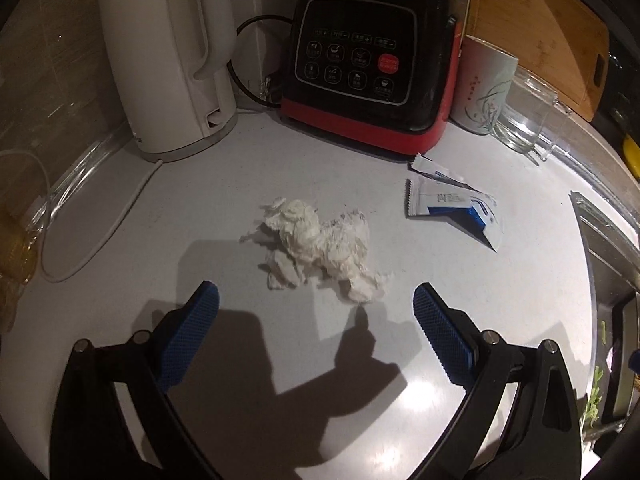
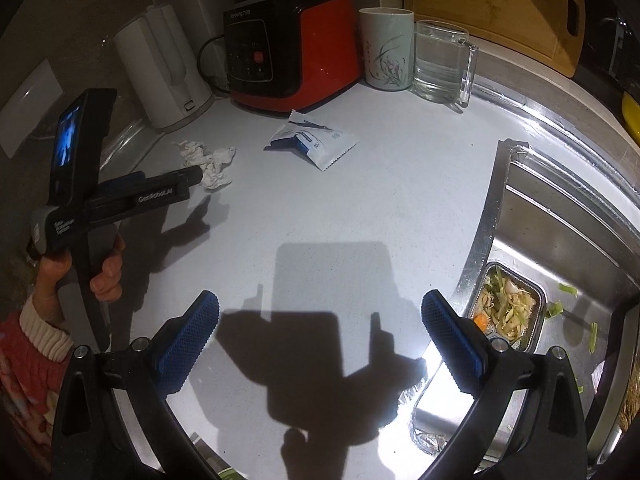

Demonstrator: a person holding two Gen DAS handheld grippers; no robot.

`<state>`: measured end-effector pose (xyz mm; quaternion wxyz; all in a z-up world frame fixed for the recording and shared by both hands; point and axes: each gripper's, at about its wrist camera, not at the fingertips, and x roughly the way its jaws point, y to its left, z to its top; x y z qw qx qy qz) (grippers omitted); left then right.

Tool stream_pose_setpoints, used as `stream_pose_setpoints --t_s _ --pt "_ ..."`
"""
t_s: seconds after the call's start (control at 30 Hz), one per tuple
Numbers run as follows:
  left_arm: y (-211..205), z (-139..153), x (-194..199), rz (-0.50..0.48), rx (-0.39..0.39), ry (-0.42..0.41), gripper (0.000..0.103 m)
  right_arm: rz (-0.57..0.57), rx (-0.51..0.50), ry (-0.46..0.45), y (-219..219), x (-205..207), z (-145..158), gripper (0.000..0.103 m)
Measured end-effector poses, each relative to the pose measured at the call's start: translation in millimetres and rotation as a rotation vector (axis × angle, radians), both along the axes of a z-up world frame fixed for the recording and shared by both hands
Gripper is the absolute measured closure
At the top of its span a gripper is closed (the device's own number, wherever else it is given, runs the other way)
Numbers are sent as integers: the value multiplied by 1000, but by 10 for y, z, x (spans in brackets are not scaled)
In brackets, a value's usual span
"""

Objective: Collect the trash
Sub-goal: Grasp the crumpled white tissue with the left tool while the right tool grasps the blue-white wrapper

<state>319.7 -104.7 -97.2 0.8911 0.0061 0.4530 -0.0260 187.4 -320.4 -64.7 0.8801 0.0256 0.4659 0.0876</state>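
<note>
A crumpled white tissue [image 1: 320, 248] lies on the white counter [image 1: 240, 208], just ahead of my left gripper [image 1: 316, 300], which is open and empty. A torn white and blue wrapper [image 1: 456, 204] lies to the tissue's right. In the right wrist view the tissue [image 2: 208, 160] and the wrapper [image 2: 312, 142] lie far ahead. The left gripper [image 2: 192, 174] shows there from the side, its tip at the tissue. My right gripper [image 2: 320, 312] is open and empty over bare counter.
A white kettle [image 1: 168, 52], a black and red appliance [image 1: 368, 60], a mug [image 2: 386, 48] and a glass jug [image 2: 440, 60] stand at the back. A steel sink [image 2: 560, 240] on the right holds a foil tray of food scraps [image 2: 508, 310]. A wooden board [image 2: 492, 4] leans behind.
</note>
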Motion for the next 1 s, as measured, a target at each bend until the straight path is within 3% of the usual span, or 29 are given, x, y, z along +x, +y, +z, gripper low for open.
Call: stream_pose_setpoints --t_s 0.17,0.23,0.3,0.4,0.6,0.87,1.0 --pt "-49 -169 340 -14 13 27 13 2 -18 0 41 272 -72 2" --pt "-71 -205 403 -19 6 41 31 29 -38 -15 103 430 -85 2" --pt "-57 -256 454 -21 -35 72 57 64 -69 -28 186 617 -117 2" --pt "-34 -249 462 -17 -52 58 68 122 -93 -43 296 931 -185 2" --pt "18 -227 500 -26 -40 41 74 240 -115 -40 497 1630 -351 2" --pt "191 -241 575 -58 -66 47 74 409 -227 -37 677 2066 -499 3" --pt "233 -244 595 -60 -64 47 74 438 -197 21 609 2234 -580 28"
